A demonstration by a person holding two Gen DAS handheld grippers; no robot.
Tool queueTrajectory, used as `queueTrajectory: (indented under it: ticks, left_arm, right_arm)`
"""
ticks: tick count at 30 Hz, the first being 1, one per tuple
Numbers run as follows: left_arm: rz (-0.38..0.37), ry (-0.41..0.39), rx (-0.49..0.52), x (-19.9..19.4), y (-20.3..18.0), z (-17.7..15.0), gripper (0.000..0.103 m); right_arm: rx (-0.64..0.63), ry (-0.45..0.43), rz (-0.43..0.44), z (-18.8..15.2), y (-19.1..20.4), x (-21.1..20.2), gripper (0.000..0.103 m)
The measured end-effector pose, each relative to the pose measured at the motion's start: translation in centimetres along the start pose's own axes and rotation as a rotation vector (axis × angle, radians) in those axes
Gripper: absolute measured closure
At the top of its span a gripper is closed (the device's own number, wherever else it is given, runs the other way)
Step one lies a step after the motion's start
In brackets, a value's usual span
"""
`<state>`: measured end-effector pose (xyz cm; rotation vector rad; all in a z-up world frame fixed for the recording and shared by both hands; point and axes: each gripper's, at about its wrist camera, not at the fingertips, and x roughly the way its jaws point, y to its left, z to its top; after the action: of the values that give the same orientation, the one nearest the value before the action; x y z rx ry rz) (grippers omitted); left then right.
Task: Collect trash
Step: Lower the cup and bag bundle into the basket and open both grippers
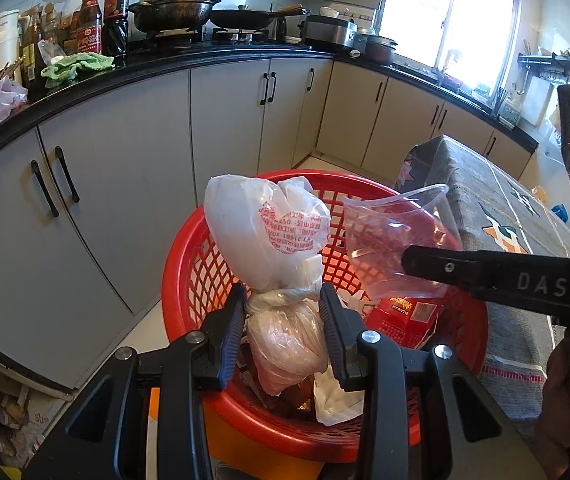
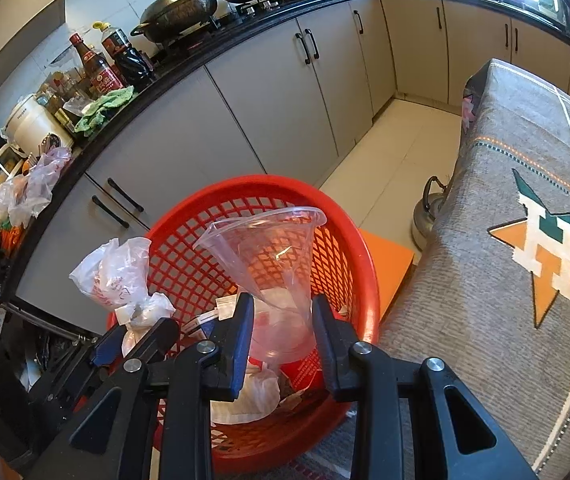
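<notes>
A red mesh trash basket (image 1: pixel 189 264) (image 2: pixel 357 256) stands on the floor beside a cloth-covered table. My left gripper (image 1: pixel 283 300) is shut on a knotted white plastic bag (image 1: pixel 261 232) with red print and holds it over the basket; the bag also shows in the right wrist view (image 2: pixel 113 276). My right gripper (image 2: pixel 283 312) is shut on a clear plastic cup (image 2: pixel 273 264), squeezed, above the basket. In the left wrist view the cup (image 1: pixel 389 232) sits at the tip of the right gripper's fingers (image 1: pixel 445 266). A red snack wrapper (image 1: pixel 405 316) and white paper lie inside the basket.
The table with a grey patterned cloth (image 2: pixel 525 208) is on the right. Grey kitchen cabinets (image 1: pixel 125 184) run behind the basket. The black counter (image 1: pixel 165 66) holds bottles, a green rag (image 1: pixel 77 64), woks and loose plastic bags (image 2: pixel 33 188). A metal kettle (image 2: pixel 431 212) stands on the floor.
</notes>
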<state>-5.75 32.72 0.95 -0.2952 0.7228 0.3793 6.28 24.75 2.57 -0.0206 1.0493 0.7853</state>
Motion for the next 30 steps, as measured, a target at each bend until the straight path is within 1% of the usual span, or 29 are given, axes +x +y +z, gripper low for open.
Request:
queueTrajectory:
  ticks: [9,30]
  left_arm:
    - [0.002,0.001,0.005,0.1,-0.06,-0.05,0.067]
    - [-0.001,0.002,0.006,0.07,-0.15,-0.09,0.067]
  right_arm:
    - [0.006,0.006,0.005,-0.02,0.07,0.32,0.068]
    - [0.014,0.014,0.02,-0.31,0.1,-0.06,0.067]
